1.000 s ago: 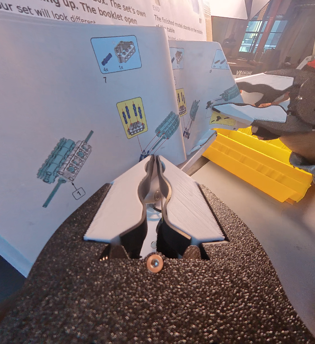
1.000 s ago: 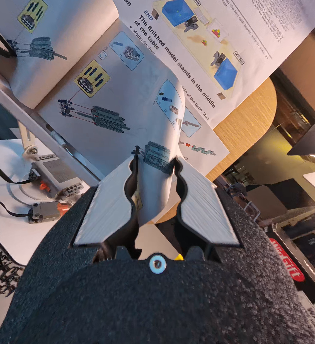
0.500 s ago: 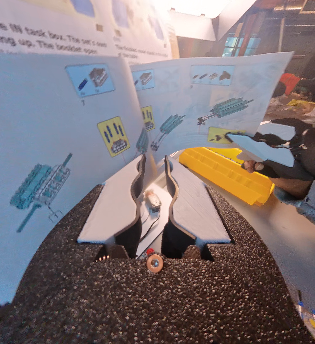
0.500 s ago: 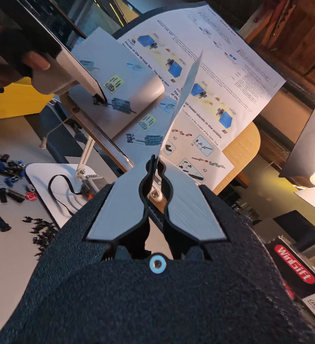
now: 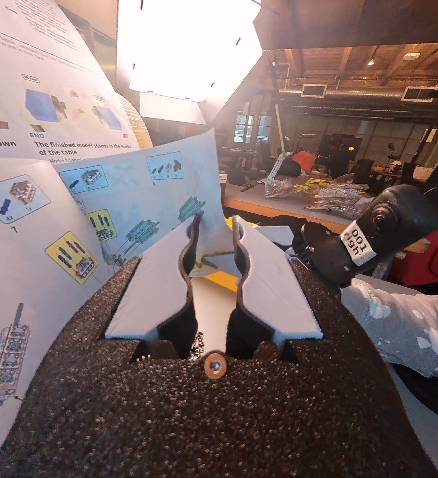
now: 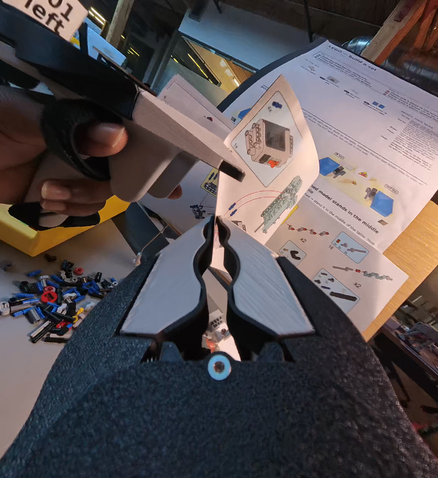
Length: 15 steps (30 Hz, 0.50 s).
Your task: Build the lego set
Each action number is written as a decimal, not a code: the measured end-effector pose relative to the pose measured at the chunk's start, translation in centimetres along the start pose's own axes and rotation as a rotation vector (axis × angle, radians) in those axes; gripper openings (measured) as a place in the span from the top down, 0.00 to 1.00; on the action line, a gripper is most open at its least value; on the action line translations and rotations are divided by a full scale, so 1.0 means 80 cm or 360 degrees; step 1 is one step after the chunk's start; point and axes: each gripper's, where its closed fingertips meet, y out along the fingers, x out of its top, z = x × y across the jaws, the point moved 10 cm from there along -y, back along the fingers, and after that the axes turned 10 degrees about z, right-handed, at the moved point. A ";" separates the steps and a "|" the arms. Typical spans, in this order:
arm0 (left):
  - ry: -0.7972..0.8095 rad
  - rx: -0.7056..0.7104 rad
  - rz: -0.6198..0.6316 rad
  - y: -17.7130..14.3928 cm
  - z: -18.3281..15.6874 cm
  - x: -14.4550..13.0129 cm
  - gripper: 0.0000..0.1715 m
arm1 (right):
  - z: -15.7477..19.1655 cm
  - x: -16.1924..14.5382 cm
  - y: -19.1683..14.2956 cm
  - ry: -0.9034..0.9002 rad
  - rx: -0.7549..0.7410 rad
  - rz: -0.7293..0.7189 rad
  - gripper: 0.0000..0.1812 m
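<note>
An open instruction booklet stands on a holder. One loose page [image 6: 269, 165] stands up, curled. My right gripper [image 6: 216, 219] is shut on the lower edge of this page; the thin sheet runs between its pressed tips. My left gripper [image 5: 214, 219] is open. The same page [image 5: 161, 201] hangs in its gap, against the left finger [image 5: 187, 232] and clear of the right one. In the right wrist view the left gripper's dark fingertip [image 6: 232, 172] rests at the page's edge. The right gripper's black body [image 5: 342, 245] shows at the right in the left wrist view.
A yellow bin [image 6: 31, 232] sits on the grey table at the left. A pile of small blue, black and red building pieces [image 6: 52, 297] lies in front of it. A large printed sheet [image 6: 368, 116] hangs behind the booklet. A hand [image 6: 6, 144] holds the left gripper. The grippers are tip to tip, or close to it.
My left gripper was shut at the page's edge and has opened. My right gripper closed on the page's lower edge and has lifted it up and over toward the left.
</note>
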 end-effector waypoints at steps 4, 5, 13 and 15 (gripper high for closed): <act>-0.0103 -0.0174 -0.0036 -0.005 0.010 -0.002 0.88 | -0.006 -0.004 -0.002 0.0163 0.0091 -0.0051 1.00; -0.0127 -0.0219 -0.0046 -0.005 0.011 -0.002 0.88 | -0.008 -0.005 -0.003 0.0202 0.0117 -0.0064 1.00; -0.0111 -0.0269 -0.0052 -0.009 0.020 -0.006 1.00 | -0.022 -0.009 -0.012 0.0515 0.0477 -0.0174 0.73; -0.0077 -0.0272 -0.0032 -0.009 0.019 -0.006 1.00 | -0.033 -0.006 -0.014 0.0610 0.0517 -0.0206 0.63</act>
